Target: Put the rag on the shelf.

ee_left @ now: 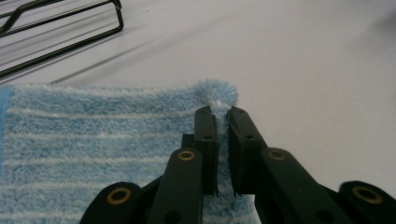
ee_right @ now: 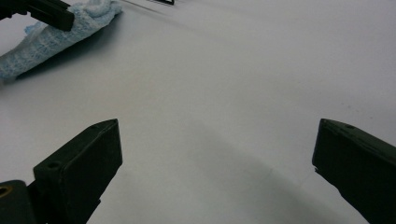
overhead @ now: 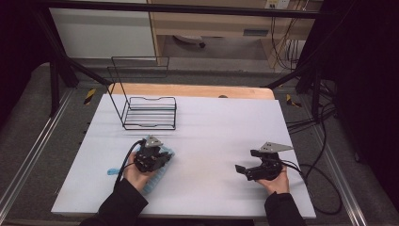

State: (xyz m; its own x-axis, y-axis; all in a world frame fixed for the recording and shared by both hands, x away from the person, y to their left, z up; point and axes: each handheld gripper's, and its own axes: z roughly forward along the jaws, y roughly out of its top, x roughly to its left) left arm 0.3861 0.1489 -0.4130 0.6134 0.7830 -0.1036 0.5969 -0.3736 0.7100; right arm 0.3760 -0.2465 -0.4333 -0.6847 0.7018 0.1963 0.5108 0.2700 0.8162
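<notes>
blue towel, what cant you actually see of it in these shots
- High view: the left gripper and hand cover most of the blue towel.
- Left gripper view: towel's left and near parts run off the frame.
- Right gripper view: its left end is cut off.

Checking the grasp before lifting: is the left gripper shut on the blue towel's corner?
Yes, the left gripper pinches the blue towel corner between nearly closed jaws.

Two grippers over our white table (overhead: pixel 211 117)

We see the left gripper (overhead: pixel 162 153) resting on a blue towel (overhead: pixel 157 176) just in front of a black wire rack (overhead: pixel 148 110), and the right gripper (overhead: pixel 242 169) well apart, its jaws spread.
</notes>
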